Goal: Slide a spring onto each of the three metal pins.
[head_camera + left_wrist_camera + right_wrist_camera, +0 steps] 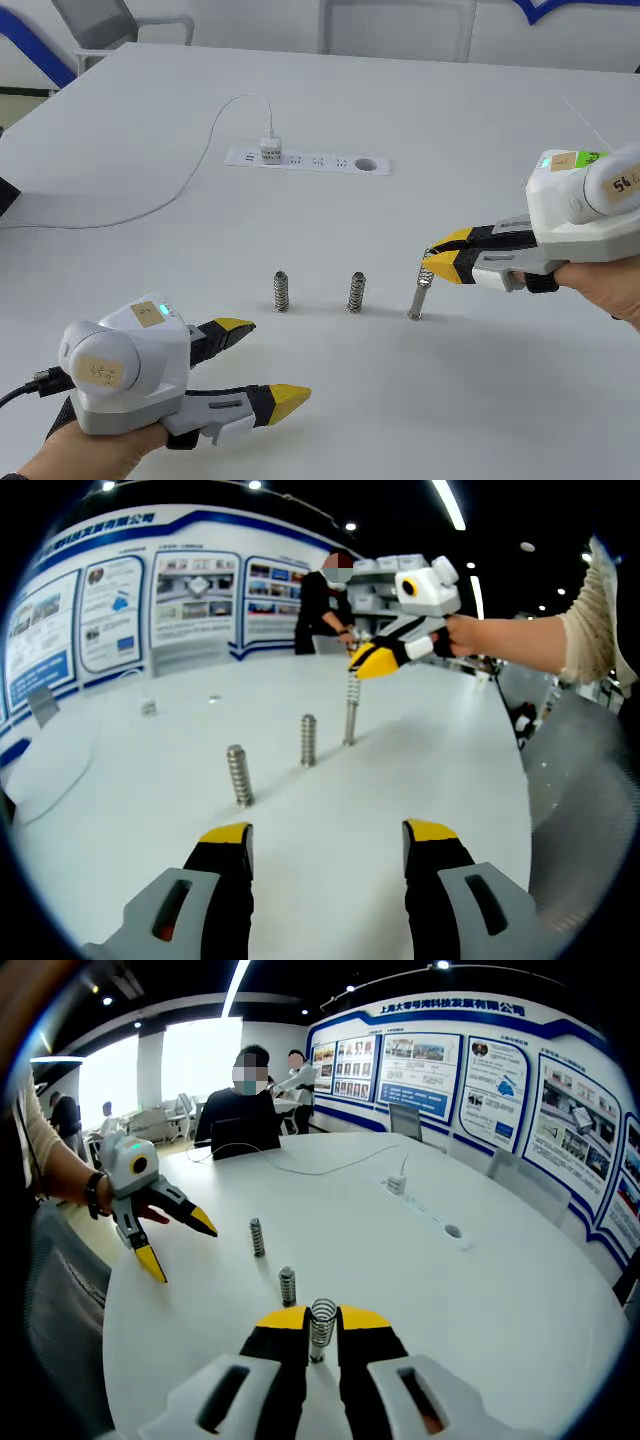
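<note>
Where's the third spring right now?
In the head view, the spring sits at the top of the rightmost pin, clamped in the right gripper, with the sprung middle pin to its left.

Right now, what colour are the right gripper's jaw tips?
Yellow, on the right gripper; clearest in the right gripper view.

A tan sticker (622,184) on the back of the right gripper (429,262) carries two red handwritten digits, seemingly 45, turned on their side. A second sticker (100,372) on the back of the left gripper (278,360) bears red marks too faint to read. In the right gripper view, wall lettering (452,1007) far ahead of the jaws and up to the right reads 上海, two unclear characters, then 科技发展有限公司; the posters (440,1065) under it are too small to read.
</note>
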